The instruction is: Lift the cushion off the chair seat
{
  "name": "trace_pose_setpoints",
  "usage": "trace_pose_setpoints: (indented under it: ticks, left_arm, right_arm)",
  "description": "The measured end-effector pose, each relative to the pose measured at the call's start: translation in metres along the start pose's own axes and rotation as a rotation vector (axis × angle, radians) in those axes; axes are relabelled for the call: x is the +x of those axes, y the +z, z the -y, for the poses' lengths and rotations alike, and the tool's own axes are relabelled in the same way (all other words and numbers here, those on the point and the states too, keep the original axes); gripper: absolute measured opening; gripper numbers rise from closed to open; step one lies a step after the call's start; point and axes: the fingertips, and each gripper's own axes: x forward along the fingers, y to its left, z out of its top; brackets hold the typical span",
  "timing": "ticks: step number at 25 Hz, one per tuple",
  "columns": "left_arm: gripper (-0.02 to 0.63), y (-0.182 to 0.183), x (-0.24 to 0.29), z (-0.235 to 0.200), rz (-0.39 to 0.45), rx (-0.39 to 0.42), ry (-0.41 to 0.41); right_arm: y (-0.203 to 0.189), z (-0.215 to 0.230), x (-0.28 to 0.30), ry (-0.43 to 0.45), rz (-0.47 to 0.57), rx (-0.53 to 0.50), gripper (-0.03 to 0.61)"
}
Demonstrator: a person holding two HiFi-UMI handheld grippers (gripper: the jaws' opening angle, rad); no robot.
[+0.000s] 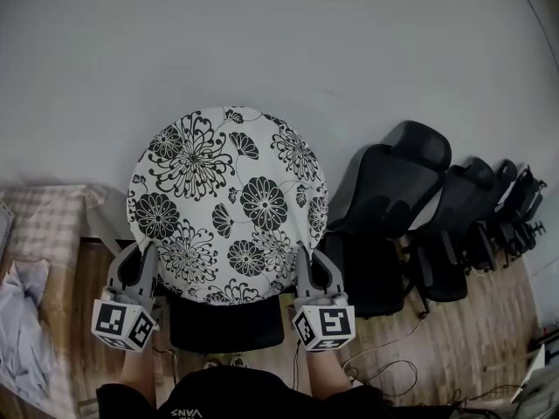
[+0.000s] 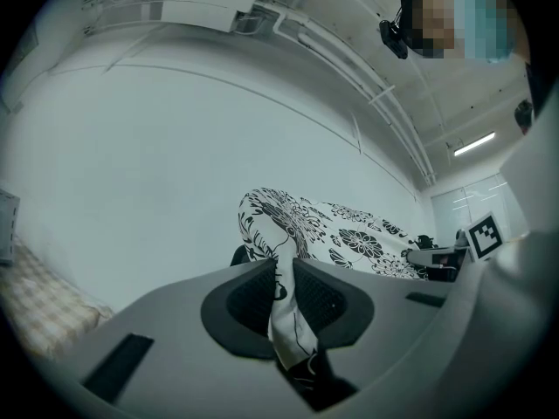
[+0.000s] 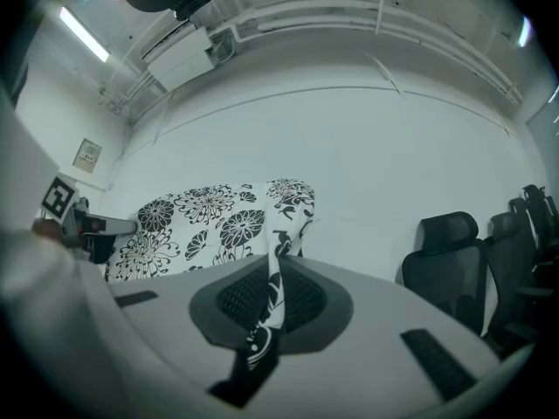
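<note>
A round white cushion [image 1: 227, 203] with black flower print hangs in the air in the head view, held up above a black chair seat [image 1: 225, 323]. My left gripper [image 1: 145, 264] is shut on the cushion's lower left edge. My right gripper [image 1: 303, 266] is shut on its lower right edge. In the left gripper view the cushion's fabric [image 2: 288, 317] is pinched flat between the black pads. The right gripper view shows the same: fabric [image 3: 266, 308] squeezed between its pads, the cushion [image 3: 210, 225] spreading off to the left.
A row of black office chairs [image 1: 402, 216] stands to the right on the wood floor. A checked cloth [image 1: 44, 225] covers something at the left, with pale crumpled fabric [image 1: 22, 321] below it. A plain white wall is behind.
</note>
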Motion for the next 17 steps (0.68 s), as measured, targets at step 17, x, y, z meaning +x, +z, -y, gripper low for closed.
trace_pose_setpoints:
  ticks: [17]
  left_arm:
    - [0.057,0.0005,0.0006,-0.0014,0.001,-0.003,-0.007]
  right_arm:
    - [0.0029,-0.0001,0.0004,-0.01,-0.003,-0.004,0.026]
